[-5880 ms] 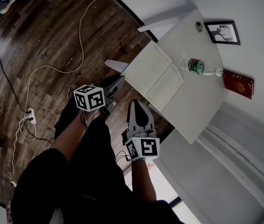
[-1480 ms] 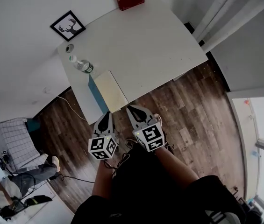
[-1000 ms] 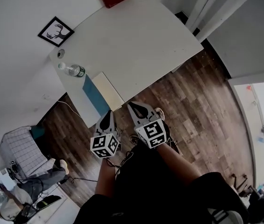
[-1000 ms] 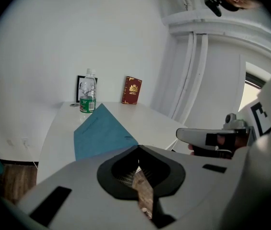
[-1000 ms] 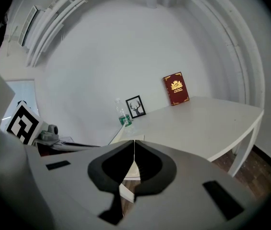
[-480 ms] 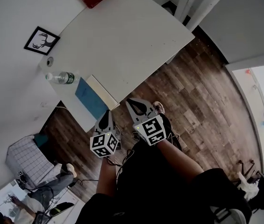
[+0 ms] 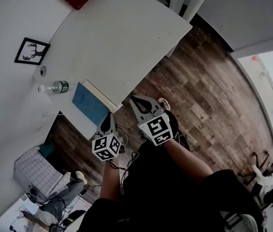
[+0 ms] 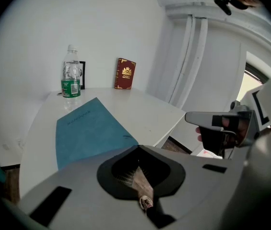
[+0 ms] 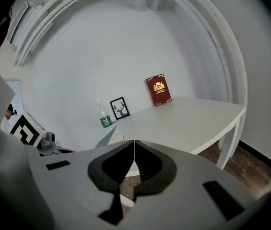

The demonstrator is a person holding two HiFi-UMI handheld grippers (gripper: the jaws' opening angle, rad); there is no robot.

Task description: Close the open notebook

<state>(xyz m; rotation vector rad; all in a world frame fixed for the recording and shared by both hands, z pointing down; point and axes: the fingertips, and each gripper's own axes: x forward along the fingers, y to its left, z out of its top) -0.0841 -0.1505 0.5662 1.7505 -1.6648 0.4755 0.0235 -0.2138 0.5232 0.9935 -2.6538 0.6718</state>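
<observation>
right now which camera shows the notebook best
The left gripper view: the notebook lies shut, blue cover up, large and clear on the table. The head view shows it small at the table's near corner beside the water bottle. The right gripper view catches only a distant sliver.

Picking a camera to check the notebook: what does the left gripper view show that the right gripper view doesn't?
Left gripper view only: the notebook with its blue cover in full, and the right tool. Right gripper view only: the deer drawing and a table leg. Both: the water bottle, the red book, the white table.
</observation>
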